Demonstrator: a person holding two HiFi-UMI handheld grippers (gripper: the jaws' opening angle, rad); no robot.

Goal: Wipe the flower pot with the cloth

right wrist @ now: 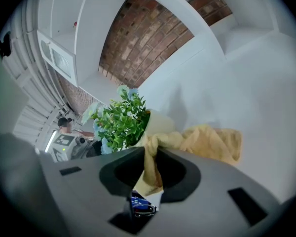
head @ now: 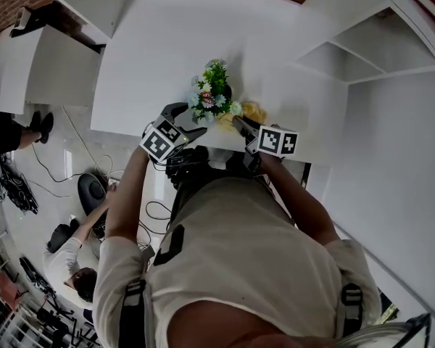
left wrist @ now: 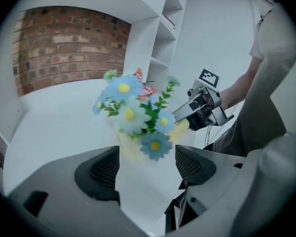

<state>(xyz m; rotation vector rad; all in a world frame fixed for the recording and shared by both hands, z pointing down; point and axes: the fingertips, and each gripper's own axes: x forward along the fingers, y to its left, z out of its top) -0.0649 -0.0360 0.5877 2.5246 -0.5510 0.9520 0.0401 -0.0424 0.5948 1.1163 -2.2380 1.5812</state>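
White table (head: 167,49), white shelves (head: 362,56), red brick wall (left wrist: 64,48) behind.

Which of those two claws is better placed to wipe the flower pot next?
Right: the right gripper is shut on the yellow cloth, beside the flower pot. The left gripper is open, holding nothing.

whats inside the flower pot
Blue and white flowers with green leaves fill the flower pot. They cover its mouth, so soil or stem bases cannot be seen. The yellow cloth, held by the right gripper, lies against its outside.
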